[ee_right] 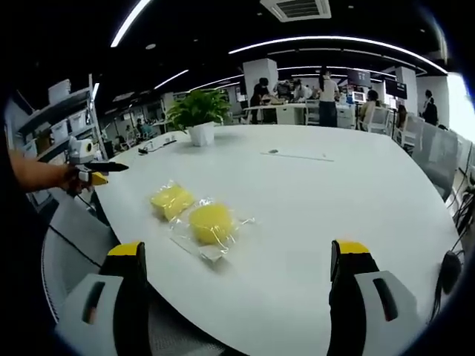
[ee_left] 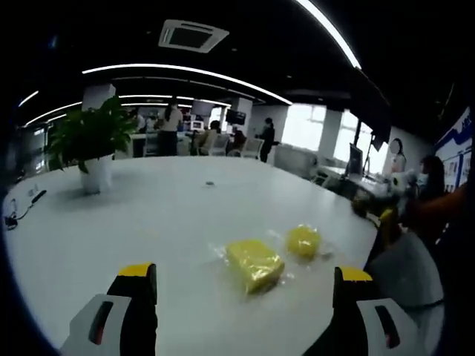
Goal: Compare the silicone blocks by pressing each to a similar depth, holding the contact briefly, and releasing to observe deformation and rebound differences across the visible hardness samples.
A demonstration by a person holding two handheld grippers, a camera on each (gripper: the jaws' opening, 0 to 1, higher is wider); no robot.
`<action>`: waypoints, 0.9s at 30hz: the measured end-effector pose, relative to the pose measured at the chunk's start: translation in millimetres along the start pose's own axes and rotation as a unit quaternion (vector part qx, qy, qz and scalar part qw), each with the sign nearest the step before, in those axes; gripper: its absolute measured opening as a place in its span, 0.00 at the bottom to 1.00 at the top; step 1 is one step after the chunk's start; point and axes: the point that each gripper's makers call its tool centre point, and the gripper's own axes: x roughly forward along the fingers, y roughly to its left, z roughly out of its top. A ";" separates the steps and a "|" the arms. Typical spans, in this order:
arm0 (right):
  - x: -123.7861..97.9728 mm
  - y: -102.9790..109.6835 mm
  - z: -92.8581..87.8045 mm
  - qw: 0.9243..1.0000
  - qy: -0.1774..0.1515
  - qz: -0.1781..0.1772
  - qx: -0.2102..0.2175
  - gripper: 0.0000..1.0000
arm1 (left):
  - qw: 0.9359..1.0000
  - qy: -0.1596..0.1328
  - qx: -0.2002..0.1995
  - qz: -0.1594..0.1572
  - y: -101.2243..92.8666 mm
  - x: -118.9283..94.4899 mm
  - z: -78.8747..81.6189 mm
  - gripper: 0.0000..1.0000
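Two yellow silicone blocks in clear plastic bags lie on the white table [ee_left: 148,215]. In the left gripper view the square block [ee_left: 254,263] is nearer and the round block [ee_left: 303,241] lies just right of it. My left gripper [ee_left: 245,274] hovers short of the square block, jaws wide open and empty. In the right gripper view the round block [ee_right: 211,222] is nearer and the square block [ee_right: 171,200] sits behind it to the left. My right gripper [ee_right: 239,252] is open and empty, short of the round block. A hand holds the left gripper [ee_right: 93,172] at the table's left edge.
A potted plant [ee_left: 93,141] [ee_right: 199,111] stands far back on the table. Grey mesh chairs [ee_left: 404,271] [ee_right: 74,245] sit at the table's edge. A cable [ee_left: 22,211] lies at the far left, and a dark object [ee_right: 449,271] at the right rim. People stand in the office behind.
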 end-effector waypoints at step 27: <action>7.8 -13.0 -11.4 1.000 0.002 -0.008 -0.005 0.97 | 1.000 0.006 -0.001 -0.015 -7.3 15.0 3.7 1.00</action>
